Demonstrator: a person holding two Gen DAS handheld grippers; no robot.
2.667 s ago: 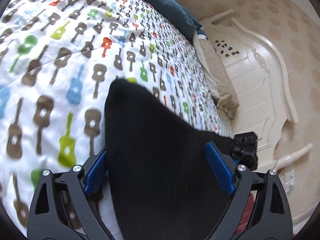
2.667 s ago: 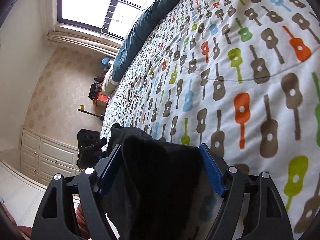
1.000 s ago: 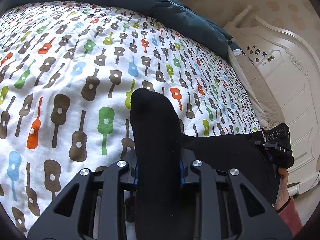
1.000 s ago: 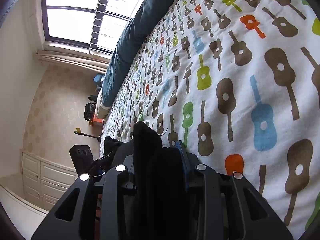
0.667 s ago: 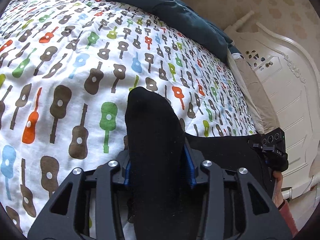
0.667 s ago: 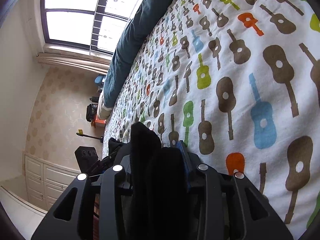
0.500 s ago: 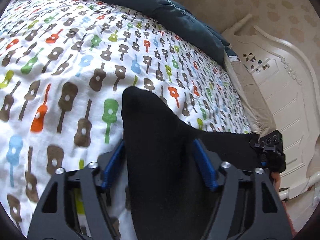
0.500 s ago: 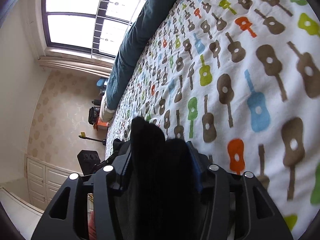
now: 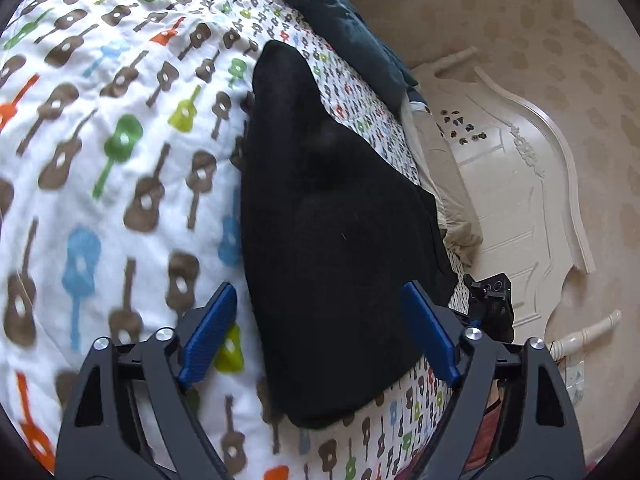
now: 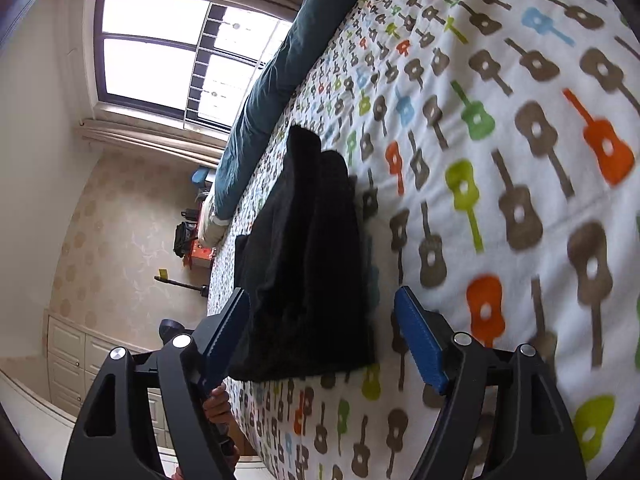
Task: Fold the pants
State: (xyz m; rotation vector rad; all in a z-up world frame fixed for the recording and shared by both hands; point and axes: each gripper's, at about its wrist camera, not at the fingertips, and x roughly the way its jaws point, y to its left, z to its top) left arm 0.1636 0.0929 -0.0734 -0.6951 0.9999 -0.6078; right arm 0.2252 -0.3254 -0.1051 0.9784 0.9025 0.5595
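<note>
Left wrist view: black pants [image 9: 332, 216] lie folded on the guitar-print bedspread [image 9: 100, 140], near the bed edge by the white headboard [image 9: 516, 184]. Left gripper [image 9: 320, 332] has fingers wide apart, blue pads [image 9: 208, 336] either side of the pants' near end, not clamped on fabric. Dark teal blanket [image 9: 340, 16] lies beyond the pants

Right wrist view: pants [image 10: 308, 264] sit as a thick bundle w/ stacked layers on the bedspread [image 10: 500, 160], close to its edge. Right gripper [image 10: 324, 336] fingers apart too, pads [image 10: 420, 344] flanking the pants' near end, nothing gripped. Window [image 10: 172, 52] & teal blanket [image 10: 276, 64] beyond the pants
</note>
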